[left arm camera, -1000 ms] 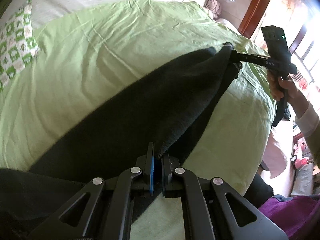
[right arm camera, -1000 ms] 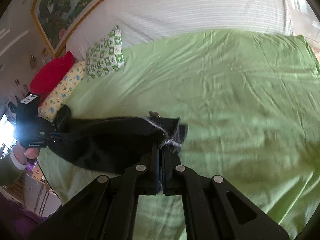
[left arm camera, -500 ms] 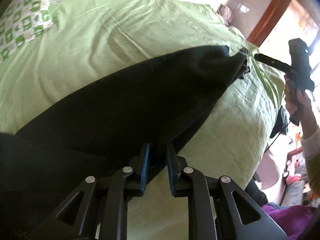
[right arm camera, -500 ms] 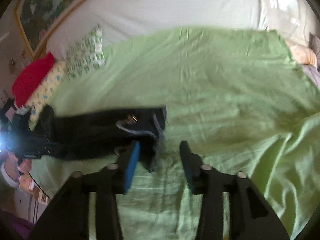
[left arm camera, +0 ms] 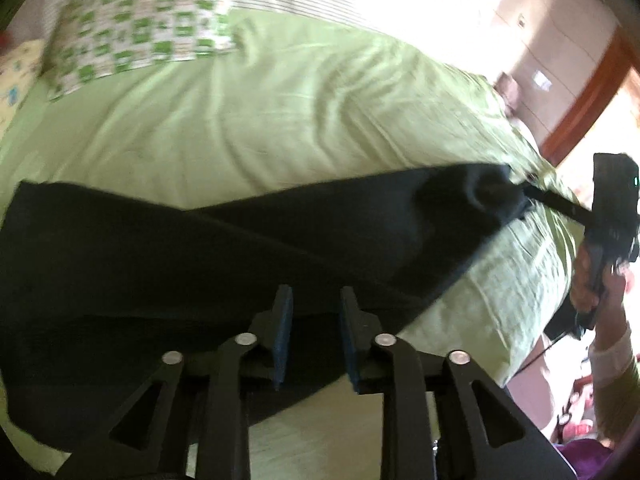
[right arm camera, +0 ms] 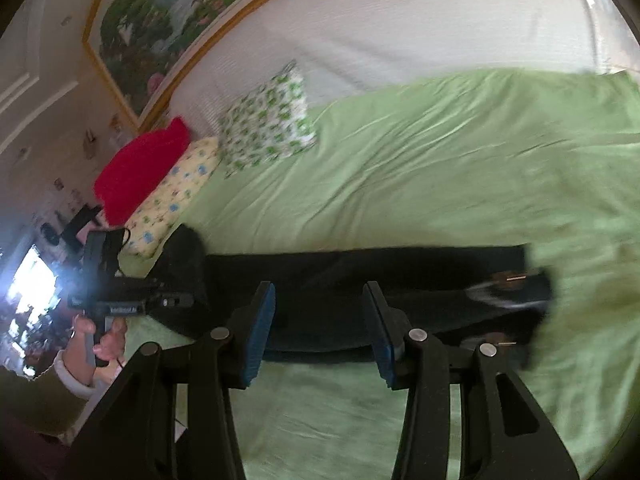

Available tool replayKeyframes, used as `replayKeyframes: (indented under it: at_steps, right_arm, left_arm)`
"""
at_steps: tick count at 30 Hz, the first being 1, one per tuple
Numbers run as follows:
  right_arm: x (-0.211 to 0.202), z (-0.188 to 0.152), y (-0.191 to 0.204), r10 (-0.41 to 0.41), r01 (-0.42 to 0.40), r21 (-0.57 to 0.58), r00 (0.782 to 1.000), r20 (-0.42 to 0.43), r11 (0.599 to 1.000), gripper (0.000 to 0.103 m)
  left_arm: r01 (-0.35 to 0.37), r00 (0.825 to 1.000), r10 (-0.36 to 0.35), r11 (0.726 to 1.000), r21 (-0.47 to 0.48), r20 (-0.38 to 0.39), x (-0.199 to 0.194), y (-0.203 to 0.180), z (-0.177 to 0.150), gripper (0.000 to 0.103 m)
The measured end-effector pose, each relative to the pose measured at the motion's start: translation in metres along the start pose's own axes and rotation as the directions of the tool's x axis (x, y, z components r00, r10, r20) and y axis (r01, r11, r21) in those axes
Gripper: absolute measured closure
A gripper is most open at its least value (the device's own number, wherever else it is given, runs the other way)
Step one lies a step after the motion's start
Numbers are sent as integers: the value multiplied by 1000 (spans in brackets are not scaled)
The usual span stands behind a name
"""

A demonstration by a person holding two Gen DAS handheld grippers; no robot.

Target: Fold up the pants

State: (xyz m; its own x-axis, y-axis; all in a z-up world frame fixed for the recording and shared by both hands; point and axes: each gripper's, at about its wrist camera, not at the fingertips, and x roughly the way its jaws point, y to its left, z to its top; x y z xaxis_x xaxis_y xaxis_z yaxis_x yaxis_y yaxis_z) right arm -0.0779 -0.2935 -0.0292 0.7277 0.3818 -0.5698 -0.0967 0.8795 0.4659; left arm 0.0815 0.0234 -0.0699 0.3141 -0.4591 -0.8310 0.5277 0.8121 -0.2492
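Black pants (left arm camera: pixel 240 256) lie flat in a long strip on the green bedspread (left arm camera: pixel 280 112). In the right wrist view the pants (right arm camera: pixel 360 280) stretch left to right, waistband with a metal button at the right end. My left gripper (left arm camera: pixel 314 300) is open, its fingers apart just above the near edge of the cloth, holding nothing. My right gripper (right arm camera: pixel 318 292) is open wide above the pants' middle, empty. The right gripper also shows in the left wrist view (left arm camera: pixel 532 196) at the far end of the pants. The left gripper also shows in the right wrist view (right arm camera: pixel 188 300) at the leg end.
A green-patterned pillow (right arm camera: pixel 268 128), a yellow pillow (right arm camera: pixel 172 196) and a red cushion (right arm camera: pixel 140 164) lie at the head of the bed. A white striped cover (right arm camera: pixel 400 40) lies behind. The bed edge drops off on the near side (left arm camera: pixel 520 340).
Both grippers were shut on the pants and holding them stretched above the bed. They have opened and let go. The pants now lie flat on the bedspread.
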Motion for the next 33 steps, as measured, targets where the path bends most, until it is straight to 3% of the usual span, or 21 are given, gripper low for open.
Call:
replayKeyframes:
  at_steps: [8, 17, 20, 24, 33]
  right_arm:
    - [60, -5, 51, 110, -115, -40, 989, -99, 993, 56]
    - [100, -2, 83, 155, -168, -66, 974, -168, 984, 56]
    - [113, -2, 90, 160, -175, -69, 969, -191, 982, 56]
    - [131, -2, 99, 155, -177, -82, 962, -223, 981, 55]
    - [163, 5, 106, 165, -192, -75, 947, -274, 978, 51]
  left_arm:
    - [-58, 996, 68, 988, -141, 64, -37, 70, -10, 73]
    - [-123, 985, 146, 967, -223, 88, -59, 127, -13, 67]
    - [-158, 979, 183, 960, -233, 87, -63, 145, -9, 57]
    - [-190, 975, 212, 952, -241, 71, -68, 174, 3, 56]
    - [-204, 978, 209, 955, -216, 3, -50, 223, 32, 52]
